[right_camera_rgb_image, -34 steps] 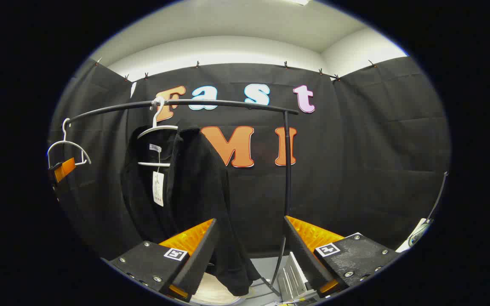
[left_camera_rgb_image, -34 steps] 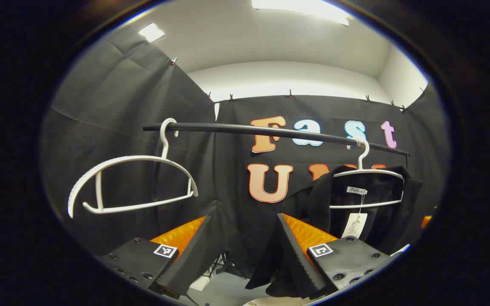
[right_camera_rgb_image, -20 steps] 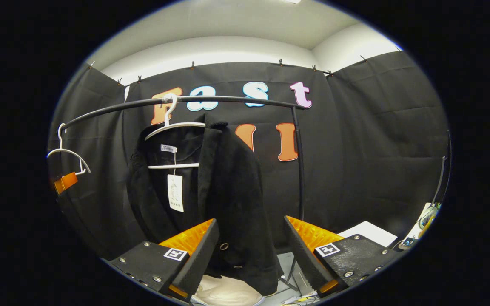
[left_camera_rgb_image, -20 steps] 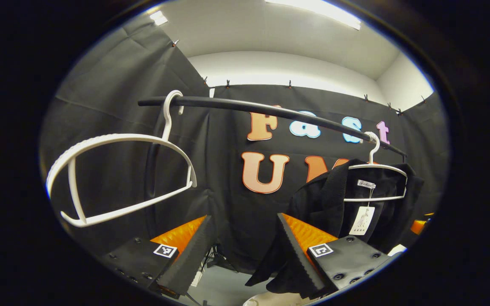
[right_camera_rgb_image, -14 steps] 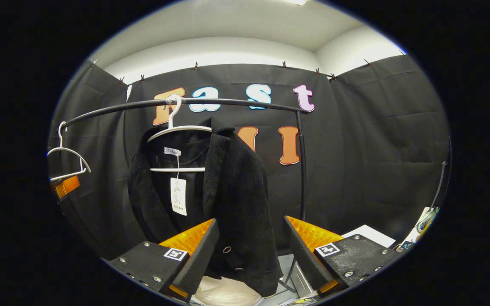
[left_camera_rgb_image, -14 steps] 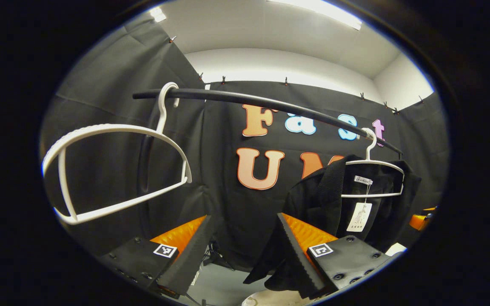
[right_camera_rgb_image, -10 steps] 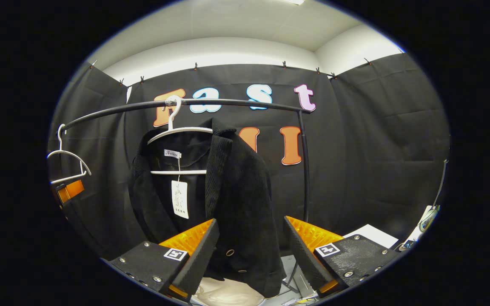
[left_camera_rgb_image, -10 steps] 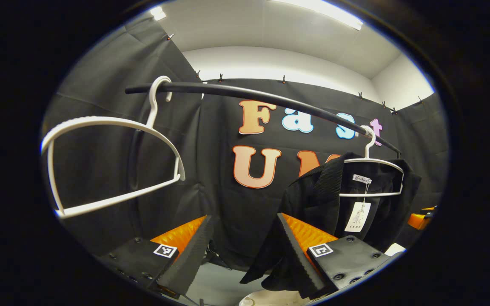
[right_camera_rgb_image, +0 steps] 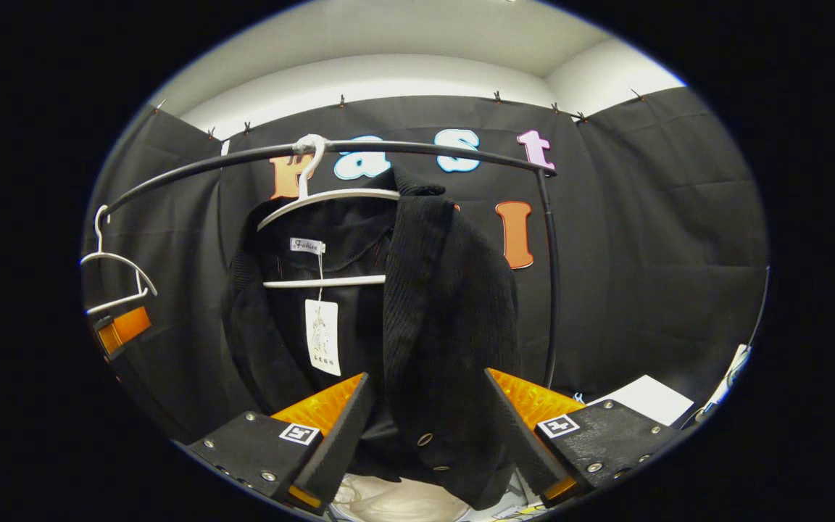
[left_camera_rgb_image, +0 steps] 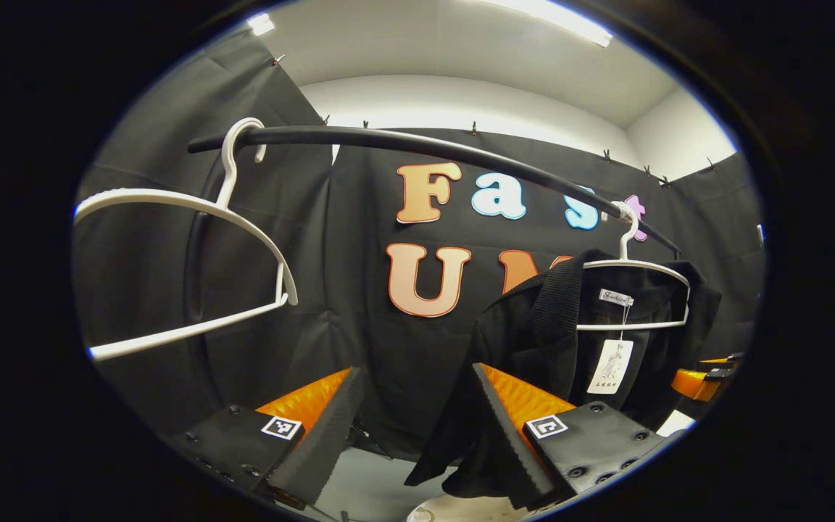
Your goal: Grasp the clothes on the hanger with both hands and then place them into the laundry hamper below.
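Jacket (right_camera_rgb_image: 417,304) hangs on a white hanger (right_camera_rgb_image: 330,199) at twelve o'clock from the right gripper (right_camera_rgb_image: 425,428), fingers apart. Left gripper (left_camera_rgb_image: 417,428) is spread too, jacket at two o'clock.

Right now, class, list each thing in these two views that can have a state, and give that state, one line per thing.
black jacket: hanging on its hanger, front open, not grasped
white hanger: hooked on the rail, carrying the jacket
empty hanger: hooked on the rail, bare
rail: holding both hangers
hamper: below the jacket, contents unclear
left gripper: open
right gripper: open, jacket hem between the fingers, not pressed
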Demonstrator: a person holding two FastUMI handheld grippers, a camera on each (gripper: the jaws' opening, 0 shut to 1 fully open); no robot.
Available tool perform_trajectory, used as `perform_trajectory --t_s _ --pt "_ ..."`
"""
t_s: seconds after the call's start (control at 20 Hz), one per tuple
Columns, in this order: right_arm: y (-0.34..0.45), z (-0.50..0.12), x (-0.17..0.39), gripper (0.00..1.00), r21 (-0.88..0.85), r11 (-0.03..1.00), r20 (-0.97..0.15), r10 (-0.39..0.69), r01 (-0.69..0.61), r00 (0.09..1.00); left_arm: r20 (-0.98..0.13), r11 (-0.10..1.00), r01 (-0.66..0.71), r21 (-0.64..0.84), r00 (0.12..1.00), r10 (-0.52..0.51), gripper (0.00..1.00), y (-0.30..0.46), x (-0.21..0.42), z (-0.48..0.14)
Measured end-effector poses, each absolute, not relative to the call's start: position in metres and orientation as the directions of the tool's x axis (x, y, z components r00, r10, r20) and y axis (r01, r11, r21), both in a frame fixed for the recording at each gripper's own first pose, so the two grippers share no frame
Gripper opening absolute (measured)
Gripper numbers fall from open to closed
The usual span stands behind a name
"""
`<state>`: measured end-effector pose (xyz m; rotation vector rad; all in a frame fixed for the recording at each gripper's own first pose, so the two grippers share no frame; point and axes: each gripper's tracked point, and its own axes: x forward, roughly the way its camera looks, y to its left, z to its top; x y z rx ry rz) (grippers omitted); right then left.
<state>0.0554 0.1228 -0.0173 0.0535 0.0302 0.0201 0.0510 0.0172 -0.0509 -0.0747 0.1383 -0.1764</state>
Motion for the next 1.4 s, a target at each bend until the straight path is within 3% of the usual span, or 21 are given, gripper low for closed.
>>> perform_trajectory --t_s 0.3,0.65,0.7,0.75,0.8,0.9,1.0,1.05,1.1,1.15,1.2,1.3,1.4 --pt "0.101 -0.032 0.079 0.94 0.034 0.998 -0.054 -0.056 0.058 0.997 -0.136 0.982 0.166 -0.085 0.975 -0.176 0.96 0.024 0.050 -0.055" --pt "0.102 -0.040 0.113 0.94 0.079 0.996 -0.077 -0.025 0.031 0.997 -0.150 0.972 0.210 -0.107 0.963 -0.224 0.96 0.010 0.047 -0.064" --pt "0.104 -0.040 0.119 1.00 0.080 0.997 -0.078 -0.016 0.023 0.997 -0.150 0.970 0.219 -0.109 0.961 -0.233 0.96 0.006 0.047 -0.065" --pt "0.107 -0.042 0.122 0.89 0.081 0.997 -0.079 -0.004 0.011 0.997 -0.151 0.967 0.229 -0.110 0.958 -0.244 0.96 0.001 0.047 -0.066" --pt "0.108 -0.043 0.124 0.89 0.082 0.997 -0.081 0.001 0.006 0.997 -0.153 0.965 0.238 -0.111 0.955 -0.253 0.96 -0.004 0.046 -0.067" --pt "0.110 -0.045 0.126 0.60 0.083 0.997 -0.081 0.011 -0.004 0.997 -0.160 0.960 0.256 -0.115 0.949 -0.272 0.96 -0.015 0.046 -0.071" --pt "0.108 -0.044 0.126 0.58 0.084 0.996 -0.078 0.012 -0.006 0.997 -0.171 0.953 0.273 -0.128 0.941 -0.292 0.96 -0.029 0.046 -0.076" --pt "0.108 -0.045 0.125 0.44 0.088 0.996 -0.080 0.018 -0.011 0.997 -0.178 0.950 0.281 -0.135 0.936 -0.303 0.96 -0.038 0.046 -0.079" --pt "0.109 -0.045 0.124 0.23 0.094 0.995 -0.079 0.026 -0.018 0.997 -0.179 0.947 0.289 -0.138 0.933 -0.311 0.96 -0.046 0.047 -0.080" --pt "0.110 -0.044 0.123 0.34 0.100 0.995 -0.081 0.036 -0.028 0.996 -0.179 0.946 0.293 -0.138 0.932 -0.315 0.93 -0.053 0.048 -0.082" --pt "0.110 -0.045 0.122 0.15 0.107 0.993 -0.086 0.051 -0.042 0.995 -0.184 0.945 0.297 -0.139 0.929 -0.320 0.93 -0.061 0.048 -0.085" --pt "0.111 -0.046 0.121 0.11 0.110 0.992 -0.092 0.076 -0.066 0.993 -0.201 0.941 0.304 -0.146 0.923 -0.329 0.97 -0.076 0.048 -0.091" --pt "0.107 -0.044 0.119 0.08 0.105 0.991 -0.097 0.096 -0.086 0.991 -0.218 0.935 0.319 -0.157 0.912 -0.348 0.93 -0.095 0.050 -0.101"
